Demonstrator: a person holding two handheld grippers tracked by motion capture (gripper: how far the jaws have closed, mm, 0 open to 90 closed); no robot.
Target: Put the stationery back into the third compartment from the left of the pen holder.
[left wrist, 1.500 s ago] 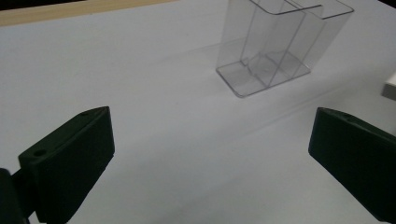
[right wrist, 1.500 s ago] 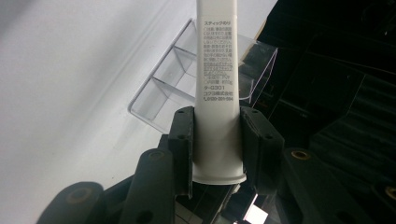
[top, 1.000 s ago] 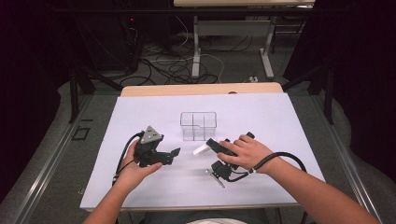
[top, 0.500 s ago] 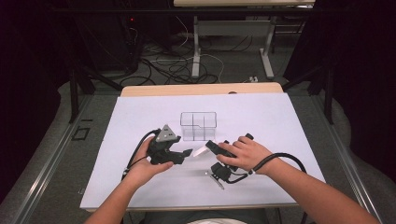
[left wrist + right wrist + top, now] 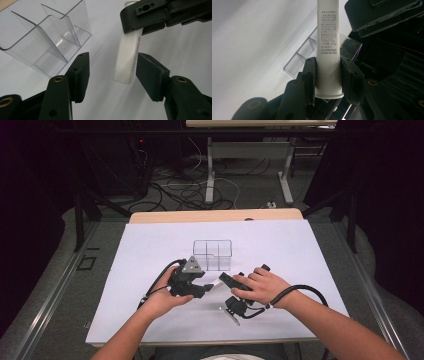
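Right tool clamps a white tube; its view reveals the print. Left tool gapes around the tube's end, plastic box at ten o'clock. Both hands low over the worktop.

Two grippers: the left gripper and the right gripper, one in each of the person's two hands. One white tube, at the middle of the sheet. One clear organiser just beyond it, with three compartments. One white sheet on one table.
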